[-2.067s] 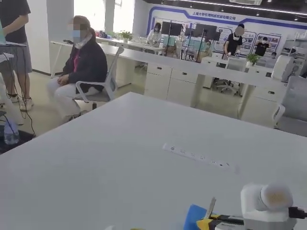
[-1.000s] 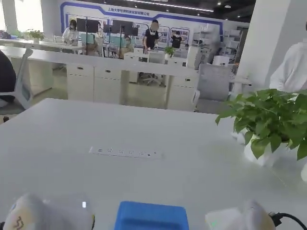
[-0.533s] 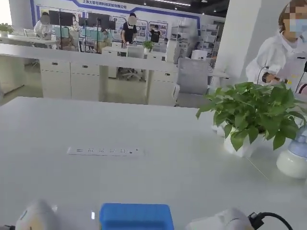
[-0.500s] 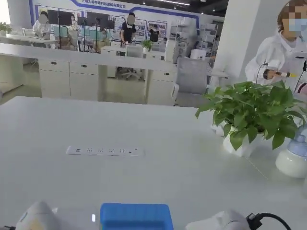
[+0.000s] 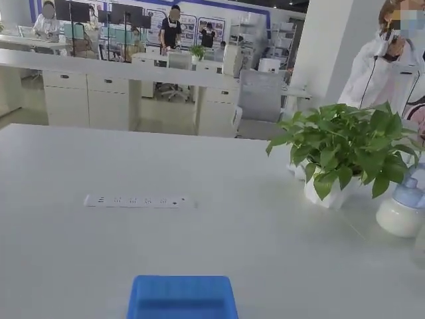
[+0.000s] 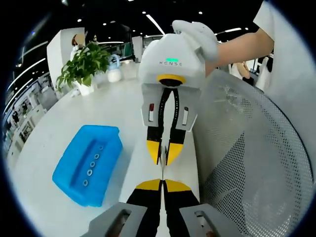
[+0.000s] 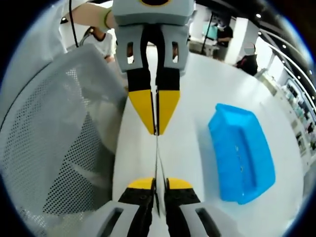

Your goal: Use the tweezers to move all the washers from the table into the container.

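Note:
The blue container (image 5: 180, 297) lies on the white table near its front edge. Several small washers (image 6: 91, 168) sit in a row in its recess, and the container (image 7: 242, 153) is also beside the grippers. My left gripper (image 6: 162, 181) and right gripper (image 6: 164, 160) meet tip to tip, off to the side of the container. Thin metal tweezers (image 7: 157, 158) run between the two pairs of yellow tips. My right gripper (image 7: 156, 183) looks shut on one end, my left gripper (image 7: 157, 131) shut on the other.
A grey mesh chair back (image 6: 252, 163) stands close beside the grippers. On the table are a white power strip (image 5: 136, 201), a potted plant (image 5: 345, 149) and a white bottle (image 5: 400, 212) at the right. People stand and sit at desks beyond.
The head camera has swung to the right and tilted. The white gripper bodies at its bottom edge have left the picture. The blue container keeps its place on the table.

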The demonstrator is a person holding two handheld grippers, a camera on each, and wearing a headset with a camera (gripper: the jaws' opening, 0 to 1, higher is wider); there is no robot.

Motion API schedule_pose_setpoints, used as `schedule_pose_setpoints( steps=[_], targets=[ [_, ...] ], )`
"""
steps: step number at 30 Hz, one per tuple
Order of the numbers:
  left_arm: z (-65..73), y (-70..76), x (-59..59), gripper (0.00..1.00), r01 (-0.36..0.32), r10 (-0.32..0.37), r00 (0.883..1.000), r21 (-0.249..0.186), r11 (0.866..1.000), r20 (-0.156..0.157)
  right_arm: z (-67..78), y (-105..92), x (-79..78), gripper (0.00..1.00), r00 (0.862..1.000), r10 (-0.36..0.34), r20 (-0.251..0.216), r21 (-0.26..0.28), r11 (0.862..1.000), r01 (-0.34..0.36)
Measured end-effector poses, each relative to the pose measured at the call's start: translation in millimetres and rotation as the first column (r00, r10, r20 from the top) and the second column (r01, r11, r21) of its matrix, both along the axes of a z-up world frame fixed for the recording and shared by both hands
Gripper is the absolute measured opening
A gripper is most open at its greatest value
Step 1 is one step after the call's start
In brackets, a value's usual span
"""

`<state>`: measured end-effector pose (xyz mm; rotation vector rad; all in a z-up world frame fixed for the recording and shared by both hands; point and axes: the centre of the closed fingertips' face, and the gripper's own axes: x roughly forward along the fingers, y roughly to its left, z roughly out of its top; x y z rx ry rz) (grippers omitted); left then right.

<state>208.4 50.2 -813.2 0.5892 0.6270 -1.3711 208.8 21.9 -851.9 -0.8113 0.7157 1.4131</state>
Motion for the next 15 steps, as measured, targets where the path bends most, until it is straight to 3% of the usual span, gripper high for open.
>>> schedule_pose_setpoints(
  steps=[4, 8, 11, 14, 15],
  targets=[
    [-5.7, 4.5, -0.9, 0.0, -0.009, 0.008, 0.999, -0.001, 1.0, -0.035, 1.3, 3.4, -0.9, 0.1, 0.997, -0.063, -0.032, 0.061, 0.996, 0.065],
    [-12.6, 8.8, 0.6, 0.0, -0.012, 0.014, 0.999, 0.045, 0.999, -0.036, 11.3, 0.7, -4.4, 0.21, 0.98, -0.173, -0.096, 0.149, 0.971, 0.186],
    [-18.3, 11.4, 1.8, 0.0, -0.018, 0.022, 0.999, 0.097, 0.995, -0.034, 24.8, -6.7, -6.3, 0.29, 0.955, -0.262, -0.137, 0.207, 0.936, 0.286],
    [-26.3, 14.2, 0.8, 0.0, -0.013, 0.021, 0.999, 0.162, 0.987, -0.05, 38.7, -18.6, -4.1, 0.36, 0.924, -0.351, -0.152, 0.245, 0.892, 0.379],
    [-30.6, 15.6, 0.1, 0.0, -0.003, 0.014, 0.998, 0.195, 0.981, -0.057, 45.0, -24.9, -2.8, 0.38, 0.909, -0.389, -0.153, 0.262, 0.871, 0.416]
  ],
)
